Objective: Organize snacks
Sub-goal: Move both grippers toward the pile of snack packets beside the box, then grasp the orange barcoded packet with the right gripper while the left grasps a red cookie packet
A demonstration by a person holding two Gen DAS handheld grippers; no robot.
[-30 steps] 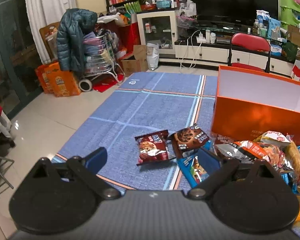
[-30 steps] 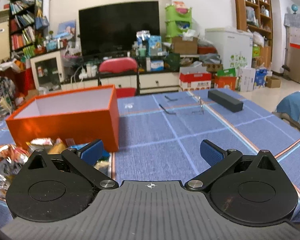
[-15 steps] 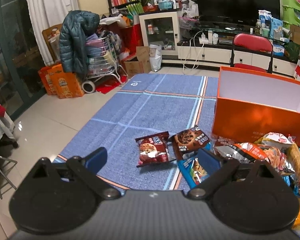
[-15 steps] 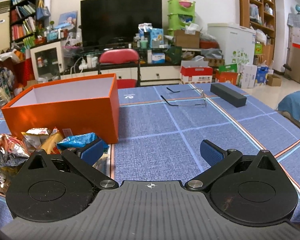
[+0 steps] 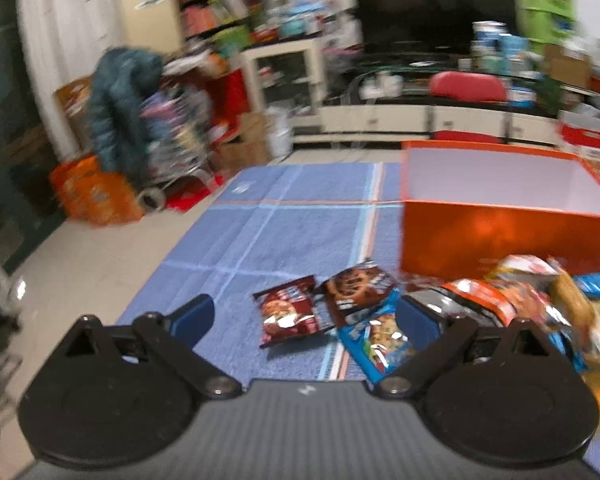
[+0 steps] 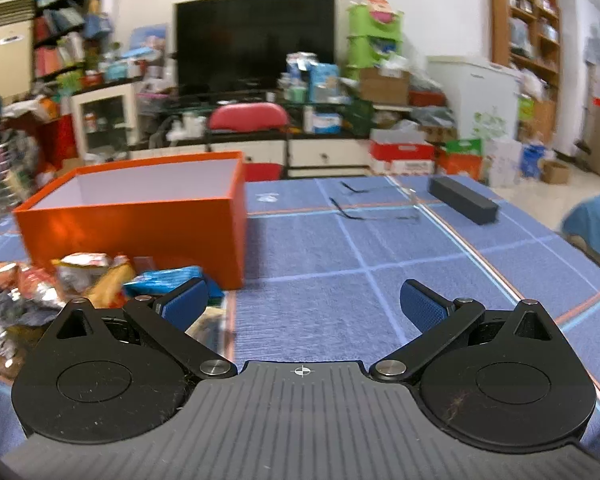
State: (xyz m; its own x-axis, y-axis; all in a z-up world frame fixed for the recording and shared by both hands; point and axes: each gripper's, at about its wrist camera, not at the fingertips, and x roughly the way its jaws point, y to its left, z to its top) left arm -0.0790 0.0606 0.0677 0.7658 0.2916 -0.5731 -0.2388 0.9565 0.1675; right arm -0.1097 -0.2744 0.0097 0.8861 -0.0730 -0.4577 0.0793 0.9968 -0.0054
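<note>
An open orange box with a white inside stands on the blue cloth. In front of it lies a heap of snack bags. A dark red cookie bag, a brown cookie bag and a blue cookie bag lie flat just left of the heap. My left gripper hovers open above the red and blue bags, touching none. My right gripper is open over bare cloth, right of the heap, with a light blue bag by its left finger.
A pair of glasses and a long black case lie on the cloth at the far right. Behind the table stand a red chair, a TV cabinet and cluttered shelves. The table's left edge drops to a tiled floor.
The left view has swung right a little, so the box and bags sit further left in it. The right view has tipped down and left, showing more of the heap. Both grippers stay open.
</note>
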